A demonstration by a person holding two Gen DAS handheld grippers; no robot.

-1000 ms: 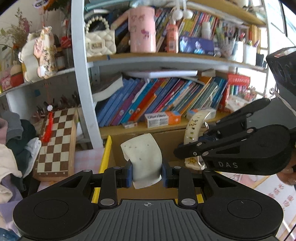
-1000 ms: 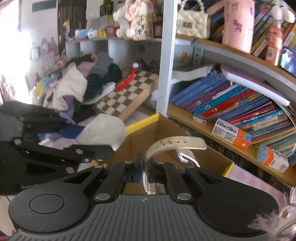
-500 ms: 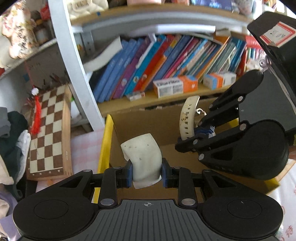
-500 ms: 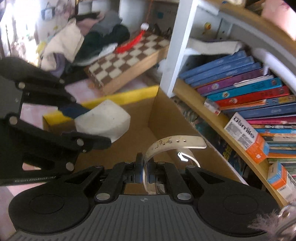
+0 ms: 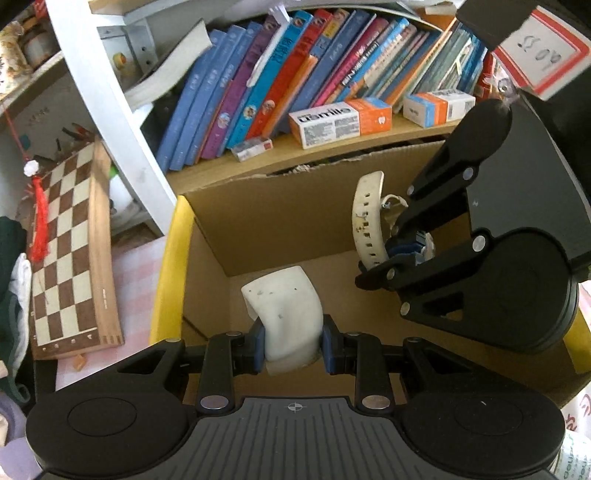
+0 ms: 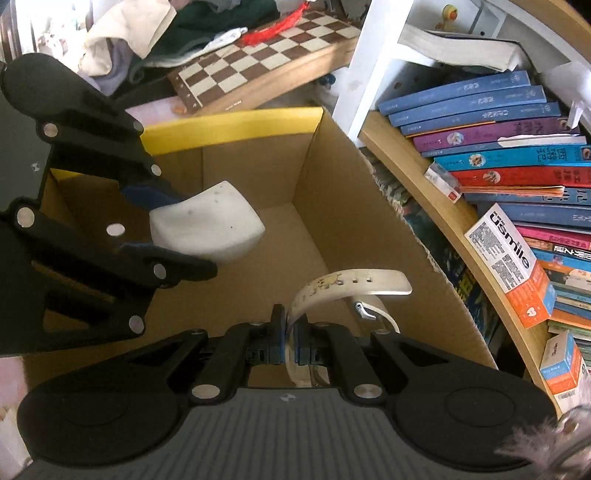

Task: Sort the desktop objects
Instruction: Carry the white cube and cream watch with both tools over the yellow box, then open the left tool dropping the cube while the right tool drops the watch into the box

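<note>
My left gripper [image 5: 293, 349] is shut on a white sponge block [image 5: 286, 310], held over the inside of an open cardboard box [image 5: 280, 225] with a yellow flap. In the right wrist view the same sponge block [image 6: 207, 230] hangs at the left, above the box floor [image 6: 258, 258]. My right gripper [image 6: 291, 349] is shut on a white watch strap [image 6: 347, 282] with small holes and a metal buckle, also over the box. From the left wrist view the watch strap [image 5: 365, 225] stands upright at the right, pinched by the other gripper [image 5: 404, 247].
A bookshelf with leaning books [image 5: 280, 74] and small cartons [image 5: 340, 120] runs behind the box. A folded chessboard [image 5: 70, 251] lies to the left on a pink checked cloth, beside a pile of clothes [image 6: 159, 33]. A white shelf post [image 5: 110, 110] stands by the box corner.
Both grippers have tipped downward and moved over the box, so its inside now fills the views. The sponge and the watch strap stay held.
</note>
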